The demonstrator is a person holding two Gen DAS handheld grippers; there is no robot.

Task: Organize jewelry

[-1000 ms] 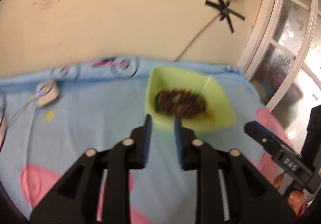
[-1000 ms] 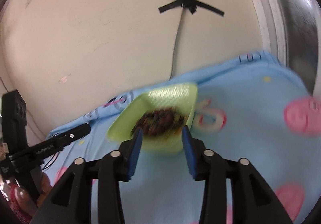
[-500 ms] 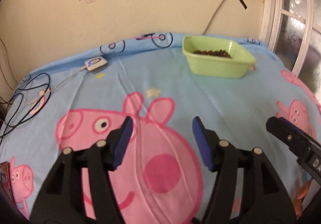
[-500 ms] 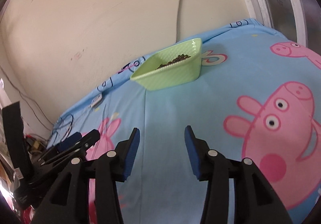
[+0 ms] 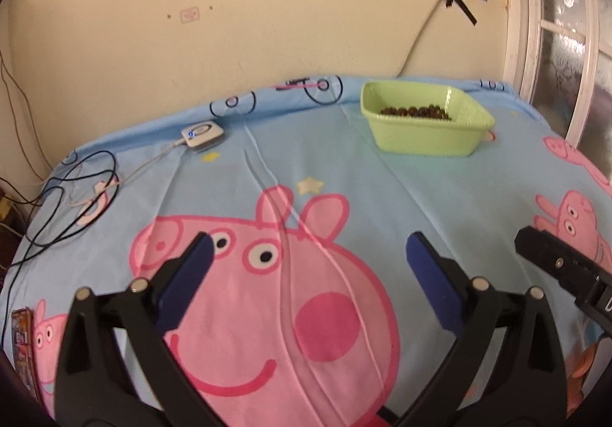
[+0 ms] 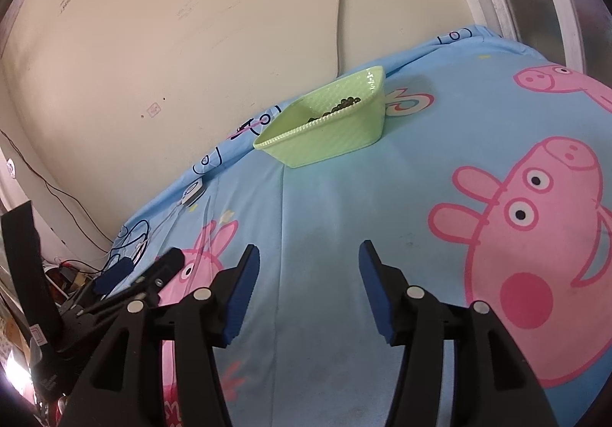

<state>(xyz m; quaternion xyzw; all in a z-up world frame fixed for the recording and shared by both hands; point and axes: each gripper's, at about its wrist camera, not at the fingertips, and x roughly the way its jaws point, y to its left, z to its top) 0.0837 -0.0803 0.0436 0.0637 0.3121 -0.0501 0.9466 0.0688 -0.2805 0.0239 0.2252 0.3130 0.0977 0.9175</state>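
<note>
Left gripper (image 5: 308, 247) near the sheet's front edge, jaws opening wide, nothing between. Right gripper (image 6: 309, 258) beside it, jaws opening, likewise empty. Farther back, by the sheet's (image 5: 440, 205) far edge along the wall, green basket (image 5: 424, 132) holding dark bead jewelry (image 5: 415, 110).

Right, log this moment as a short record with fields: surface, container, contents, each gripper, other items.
surface: blue cartoon-pig bedsheet
container: green basket, upright near the wall, apart from both grippers
contents: dark beads piled inside the basket
left gripper: opening wide, nothing between its fingers
right gripper: opening, nothing between its fingers
other items: small white device with a cable, black cables at the sheet's edge
</note>
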